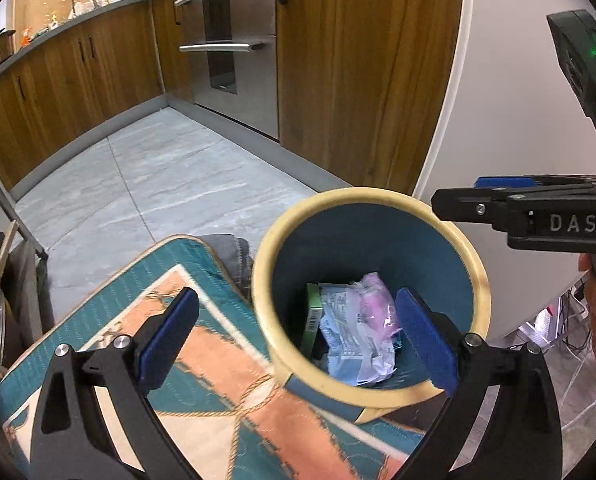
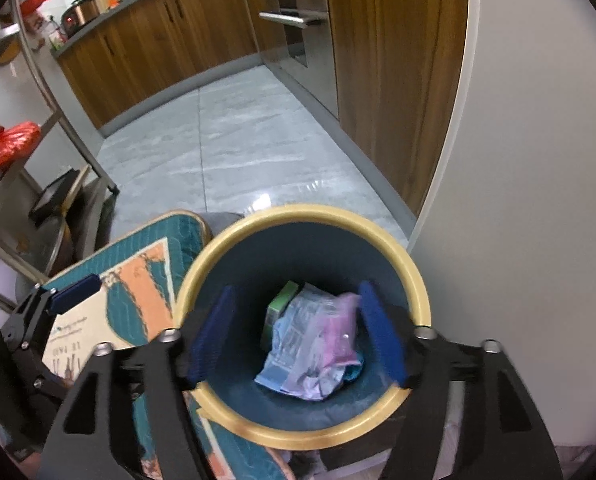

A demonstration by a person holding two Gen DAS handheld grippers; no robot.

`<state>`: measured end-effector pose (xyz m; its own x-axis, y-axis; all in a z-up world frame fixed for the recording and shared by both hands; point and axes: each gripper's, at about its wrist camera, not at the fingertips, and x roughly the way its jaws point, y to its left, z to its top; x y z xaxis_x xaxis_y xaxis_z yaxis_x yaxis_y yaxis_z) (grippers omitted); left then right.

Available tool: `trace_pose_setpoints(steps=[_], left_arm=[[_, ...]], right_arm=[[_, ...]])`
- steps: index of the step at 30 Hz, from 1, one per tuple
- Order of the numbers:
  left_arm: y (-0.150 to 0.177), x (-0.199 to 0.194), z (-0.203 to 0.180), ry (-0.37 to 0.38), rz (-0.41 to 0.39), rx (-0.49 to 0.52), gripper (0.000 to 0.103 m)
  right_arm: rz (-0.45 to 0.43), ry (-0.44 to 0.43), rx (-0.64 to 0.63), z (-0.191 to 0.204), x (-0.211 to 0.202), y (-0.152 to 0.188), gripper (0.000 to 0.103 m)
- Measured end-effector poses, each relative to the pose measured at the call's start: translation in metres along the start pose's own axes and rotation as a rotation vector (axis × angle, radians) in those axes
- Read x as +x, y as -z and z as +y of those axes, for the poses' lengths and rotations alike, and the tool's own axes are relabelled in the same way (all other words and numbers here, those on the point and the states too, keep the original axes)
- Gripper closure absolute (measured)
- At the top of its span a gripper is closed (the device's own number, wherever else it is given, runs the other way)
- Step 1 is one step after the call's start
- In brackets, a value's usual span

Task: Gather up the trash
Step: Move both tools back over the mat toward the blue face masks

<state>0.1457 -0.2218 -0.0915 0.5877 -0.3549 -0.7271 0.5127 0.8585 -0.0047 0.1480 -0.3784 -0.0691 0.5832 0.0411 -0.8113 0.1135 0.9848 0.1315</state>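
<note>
Red bags [image 2: 8,146] only right view

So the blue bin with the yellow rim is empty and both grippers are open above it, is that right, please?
Not quite: the bin is not empty. The right wrist view shows a green box, a crumpled pale blue wrapper and a pink plastic bag at its bottom. The rest holds: the rim is yellow, and the left gripper and right gripper are both open above it.

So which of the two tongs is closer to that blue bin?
The right tongs, open, hang directly over the bin's mouth above the trash. The left tongs, also open, sit off to its side, over the patterned mat.
</note>
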Motion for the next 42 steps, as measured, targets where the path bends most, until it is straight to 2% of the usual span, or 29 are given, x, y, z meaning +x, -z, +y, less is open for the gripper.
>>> trace_pose_setpoints(steps=[4,11,14,20,27,36,42], left_arm=[[0.000,-0.024,0.010,-0.022,-0.018,-0.023,0.006],[0.010,-0.072,0.022,-0.072,-0.048,-0.029,0.006],[0.022,-0.093,0.029,-0.104,-0.046,-0.034,0.006],[0.048,-0.127,0.047,-0.156,-0.039,-0.087,0.006],[0.078,-0.152,0.070,-0.210,-0.017,-0.134,0.006],[0.108,-0.166,0.098,-0.265,0.027,-0.213,0.006],[0.120,-0.169,0.120,-0.303,0.052,-0.272,0.006]], right_arm=[[-0.042,-0.017,-0.013,0.009,-0.017,0.002,0.011],[-0.089,-0.030,-0.066,0.030,-0.048,0.013,0.008],[-0.101,-0.060,-0.061,0.042,-0.062,0.019,0.007],[-0.113,-0.067,-0.087,0.074,-0.077,0.034,0.006],[-0.089,-0.072,-0.115,0.103,-0.081,0.053,0.006],[-0.011,-0.117,-0.055,0.134,-0.071,0.080,0.006],[0.059,-0.084,-0.039,0.149,-0.055,0.100,0.006]])
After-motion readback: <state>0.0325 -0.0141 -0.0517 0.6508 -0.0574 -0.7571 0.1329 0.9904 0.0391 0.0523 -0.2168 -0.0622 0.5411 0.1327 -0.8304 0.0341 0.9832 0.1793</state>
